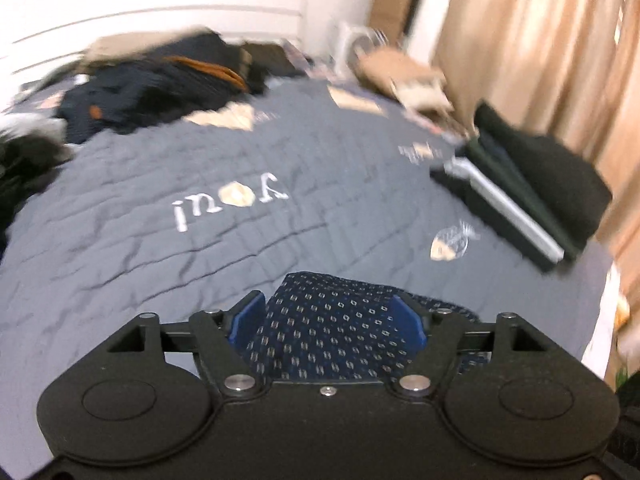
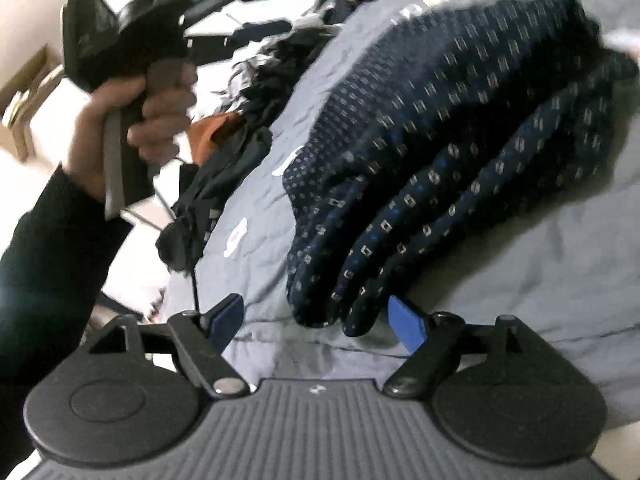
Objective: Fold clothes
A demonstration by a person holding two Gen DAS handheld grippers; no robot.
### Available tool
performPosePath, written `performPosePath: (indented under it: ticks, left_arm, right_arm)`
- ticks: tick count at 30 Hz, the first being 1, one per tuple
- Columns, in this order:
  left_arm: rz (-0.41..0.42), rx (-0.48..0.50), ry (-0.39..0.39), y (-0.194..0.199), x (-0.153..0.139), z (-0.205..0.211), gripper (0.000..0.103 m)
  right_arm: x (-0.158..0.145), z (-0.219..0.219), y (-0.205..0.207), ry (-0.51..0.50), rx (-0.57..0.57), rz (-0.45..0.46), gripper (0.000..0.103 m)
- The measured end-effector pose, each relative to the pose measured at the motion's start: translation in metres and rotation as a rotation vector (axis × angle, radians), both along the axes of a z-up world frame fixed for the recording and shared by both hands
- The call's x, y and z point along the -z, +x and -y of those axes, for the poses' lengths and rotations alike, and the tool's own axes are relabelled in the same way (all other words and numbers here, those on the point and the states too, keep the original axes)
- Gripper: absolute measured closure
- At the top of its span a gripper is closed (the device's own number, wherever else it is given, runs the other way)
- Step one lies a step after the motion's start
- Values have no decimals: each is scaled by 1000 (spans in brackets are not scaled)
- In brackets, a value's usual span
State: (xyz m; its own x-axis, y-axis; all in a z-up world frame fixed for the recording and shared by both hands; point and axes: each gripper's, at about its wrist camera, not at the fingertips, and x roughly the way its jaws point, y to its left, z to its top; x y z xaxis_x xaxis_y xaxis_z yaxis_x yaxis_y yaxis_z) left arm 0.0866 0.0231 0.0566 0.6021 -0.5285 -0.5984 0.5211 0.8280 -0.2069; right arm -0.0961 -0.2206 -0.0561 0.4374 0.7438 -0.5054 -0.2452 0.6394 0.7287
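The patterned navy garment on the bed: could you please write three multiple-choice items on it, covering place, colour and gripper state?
1. Where does the patterned navy garment lie?
A. On the grey quilt
B. On the floor
C. On a chair

2. What colour are the right gripper's fingers?
A. Red
B. Blue
C. Yellow

3. How is the right gripper set?
A. Shut on the garment
B. Shut on nothing
C. Open

Answers:
A, the grey quilt shows all around it.
B, both pads are blue.
C, the fingers stand apart beside the garment's folded edge, not pressing it.
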Motion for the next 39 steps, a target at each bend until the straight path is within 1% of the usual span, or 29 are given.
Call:
performPosePath:
  ticks: [2,3,5,7,10,15,16,18,20,21,22,23,24,31,33,34,35,36,38,39]
  left_arm:
    - [18,-59,-65,-26,-1,-11,33]
    - [32,-86,-79,-39,0,-14,33]
    - [63,-140,-101,-64,2,-20,33]
    - [84,-183,-80,-87,7,-20,33]
    - [111,-225,4,-117,20,-10,33]
    - [187,-245,174,-149,46,24,33]
    - [206,-240,213,-154,50,31,33]
    - [249,-211,315,-162,60,50,33]
    - [290,-189,388,-168,68,61,34]
    - [311,-179,424,-172,72,67,35]
    - [332,-168,459,-175,76,72,43]
    - [336,-158,480,-176,79,75,50]
    - [336,-148,498,-177,82,77,52]
    - [381,-110,606,-187,100,89,53]
    - [392,-103,633,-188,103,91,60]
    - [396,-98,651,-188,105,91,74]
    - [400,-93,668,-189,107,92,83]
    - [398,-88,673,-189,109,92,85]
    - [388,-76,676,-188,111,90,90]
    - [390,-72,677,-188,110,89,91]
  right_arm:
    - [-12,-5,-3,-24,-19,27,24]
    - [-16,-2,-4,-36,-25,36,24]
    - [-22,6,-3,-54,-28,40,24]
    - [-26,10,2,-64,-21,44,24]
    - [-30,30,19,-96,38,67,24]
    - [-38,74,42,-157,183,145,24]
    - [-37,82,46,-150,216,153,24]
    - [-35,97,56,-121,275,154,24]
    - [-31,108,67,-86,328,146,24]
    - [-29,112,71,-80,348,143,24]
    - [-26,114,75,-75,362,138,24]
    - [-23,116,78,-69,376,133,24]
    - [-20,118,82,-64,388,127,24]
    - [-2,103,103,-72,373,70,24]
    - [3,98,108,-68,366,49,24]
    - [5,96,110,-67,368,39,24]
    - [8,95,112,-61,374,33,24]
    - [8,94,112,-52,378,36,28]
    - [8,96,113,-39,394,41,46]
    - [8,97,114,-32,406,41,70]
